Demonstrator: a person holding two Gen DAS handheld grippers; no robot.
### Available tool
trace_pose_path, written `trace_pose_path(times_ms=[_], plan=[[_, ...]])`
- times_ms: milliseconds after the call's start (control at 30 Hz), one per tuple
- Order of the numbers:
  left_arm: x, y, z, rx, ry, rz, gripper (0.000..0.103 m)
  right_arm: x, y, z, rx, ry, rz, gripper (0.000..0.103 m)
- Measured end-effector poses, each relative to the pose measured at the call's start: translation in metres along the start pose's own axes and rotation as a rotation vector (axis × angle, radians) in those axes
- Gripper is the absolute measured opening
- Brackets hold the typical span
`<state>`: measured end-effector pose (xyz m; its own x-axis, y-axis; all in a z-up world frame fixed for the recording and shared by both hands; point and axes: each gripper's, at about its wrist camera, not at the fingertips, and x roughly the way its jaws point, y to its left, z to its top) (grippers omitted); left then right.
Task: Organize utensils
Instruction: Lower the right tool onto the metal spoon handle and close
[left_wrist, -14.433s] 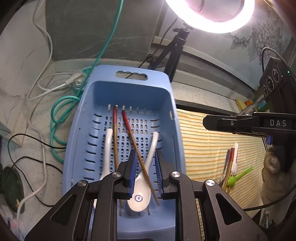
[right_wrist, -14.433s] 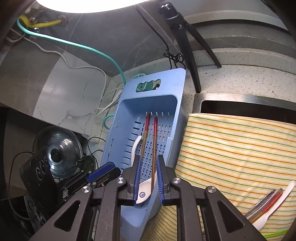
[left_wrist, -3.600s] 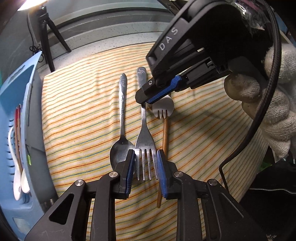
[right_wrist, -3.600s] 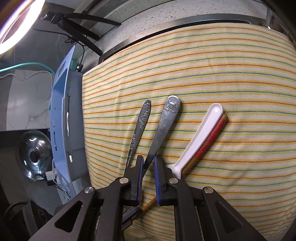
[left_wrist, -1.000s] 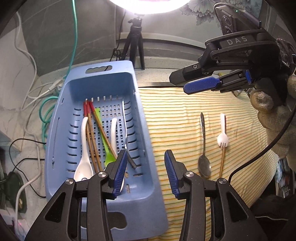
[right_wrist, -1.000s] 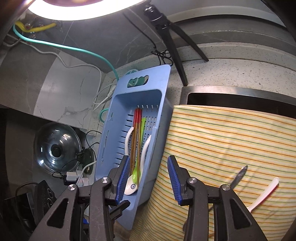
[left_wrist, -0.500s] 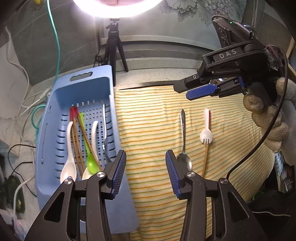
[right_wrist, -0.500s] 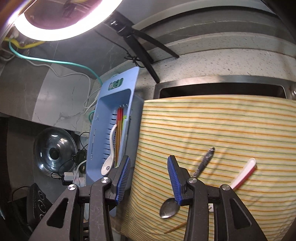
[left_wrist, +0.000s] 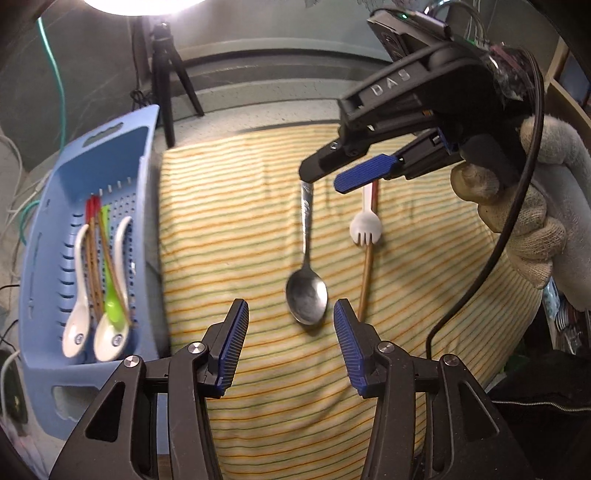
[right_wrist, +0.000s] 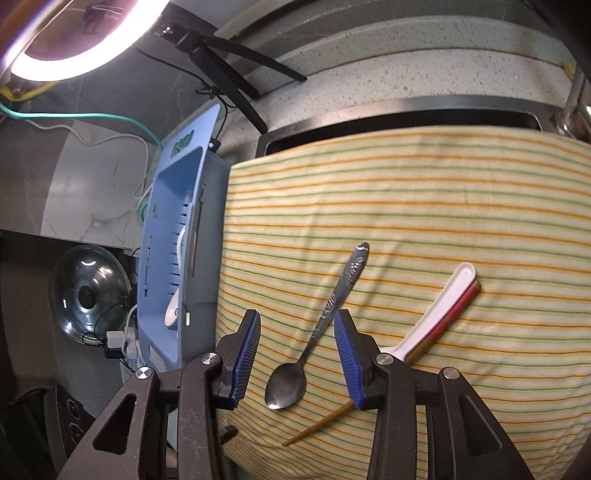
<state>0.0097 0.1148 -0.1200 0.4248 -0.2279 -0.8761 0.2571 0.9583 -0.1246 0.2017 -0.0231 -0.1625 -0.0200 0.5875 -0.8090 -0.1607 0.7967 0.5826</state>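
The metal spoon (left_wrist: 306, 291) lies on the striped cloth (left_wrist: 240, 221), bowl toward you and handle pointing away, with the white plastic fork (left_wrist: 365, 225) just beside it, resting on a single chopstick (left_wrist: 365, 269). Your left claw (left_wrist: 290, 328) is spread wide and empty, its blue pads flanking the spoon's bowl without touching it. Your right claw (left_wrist: 325, 175) is also released, holding nothing, hovering over the tip of the spoon's handle. To the left, beside the cloth, the blue basket (left_wrist: 48, 206) holds two white spoons, a green spoon and chopsticks. A tripod (left_wrist: 166, 77) stands behind it on the bench.
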Motion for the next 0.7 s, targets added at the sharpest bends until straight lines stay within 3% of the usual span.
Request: trace_pose_path(times_ms=[500,700], plan=[[0.044,-0.003,0.005,0.016,0.057,-0.009,0.046,0.037,-0.007,-0.007,0.037,0.072,0.012,0.038],[0.051,0.001,0.009,0.023,0.051,-0.007,0.039,0.04,-0.004,-0.006,0.037,0.066,-0.011,0.033]])
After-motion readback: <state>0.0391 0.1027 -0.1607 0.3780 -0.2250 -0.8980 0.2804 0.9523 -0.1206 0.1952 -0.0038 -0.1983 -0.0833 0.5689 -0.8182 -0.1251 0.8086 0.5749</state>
